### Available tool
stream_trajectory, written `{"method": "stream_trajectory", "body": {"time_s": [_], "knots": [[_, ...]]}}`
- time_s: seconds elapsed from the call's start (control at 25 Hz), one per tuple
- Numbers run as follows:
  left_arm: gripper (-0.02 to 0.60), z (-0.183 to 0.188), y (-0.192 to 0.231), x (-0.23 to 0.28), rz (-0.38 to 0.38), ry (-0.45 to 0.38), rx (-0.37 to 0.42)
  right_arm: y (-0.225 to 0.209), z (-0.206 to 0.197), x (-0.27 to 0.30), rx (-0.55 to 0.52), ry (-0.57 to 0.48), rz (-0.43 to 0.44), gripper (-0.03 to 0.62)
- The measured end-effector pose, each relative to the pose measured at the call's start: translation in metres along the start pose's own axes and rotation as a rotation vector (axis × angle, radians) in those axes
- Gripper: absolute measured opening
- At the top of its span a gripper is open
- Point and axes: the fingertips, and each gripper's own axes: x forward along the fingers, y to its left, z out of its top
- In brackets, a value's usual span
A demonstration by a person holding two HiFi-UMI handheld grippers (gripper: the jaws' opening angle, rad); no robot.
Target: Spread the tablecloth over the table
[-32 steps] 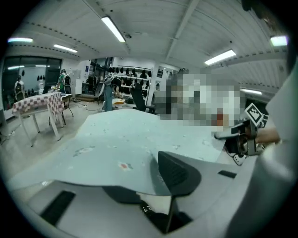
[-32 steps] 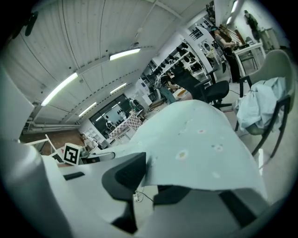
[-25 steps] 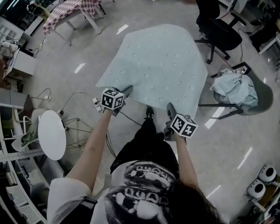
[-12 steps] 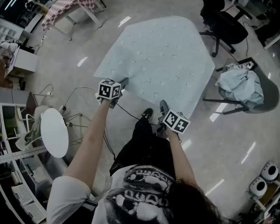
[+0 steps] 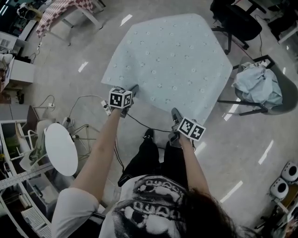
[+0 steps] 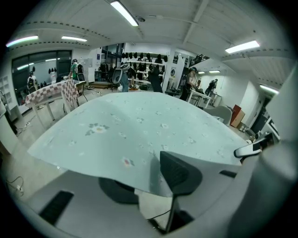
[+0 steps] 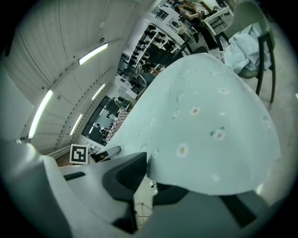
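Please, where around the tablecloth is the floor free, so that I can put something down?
Bare floor lies left of the tablecloth, between it and the checkered table, and at the lower right, below the grey chair. The near left is crowded: a cable on the floor, a wire stand and the round white table.

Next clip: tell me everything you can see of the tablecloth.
The tablecloth is a thin, pale blue-green fabric sheet printed with small scattered flowers. It is fully opened, spread nearly flat and slightly billowed in front of the person, above the floor. What lies under it is hidden. Its near edge runs between the jaws of the left gripper and the right gripper. The left jaws have just been opening a little and the right closing, with cloth between both.
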Motion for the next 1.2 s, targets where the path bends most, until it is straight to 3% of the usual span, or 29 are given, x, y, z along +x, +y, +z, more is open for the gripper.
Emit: {"method": "stream_trajectory", "body": {"time_s": [0.24,0.56,0.72,1.0,1.2], "knots": [[0.143,0.006,0.019,0.014,-0.058,-0.021,-0.015,0.013,0.005,0.01,0.017,-0.065,-0.015,0.044],[0.144,0.007,0.016,0.012,-0.206,-0.09,-0.055,0.015,-0.01,-0.004,0.071,-0.17,-0.08,0.096],[0.244,-0.008,0.009,0.003,-0.253,-0.026,0.009,0.024,-0.021,-0.016,0.04,-0.188,-0.096,0.109],[0.245,-0.046,0.008,-0.034,-0.297,0.021,0.083,0.059,-0.028,-0.034,-0.017,-0.252,-0.067,0.106],[0.239,-0.052,0.009,-0.068,-0.333,-0.031,0.093,0.086,-0.035,-0.041,-0.092,-0.266,-0.046,0.104]]}}
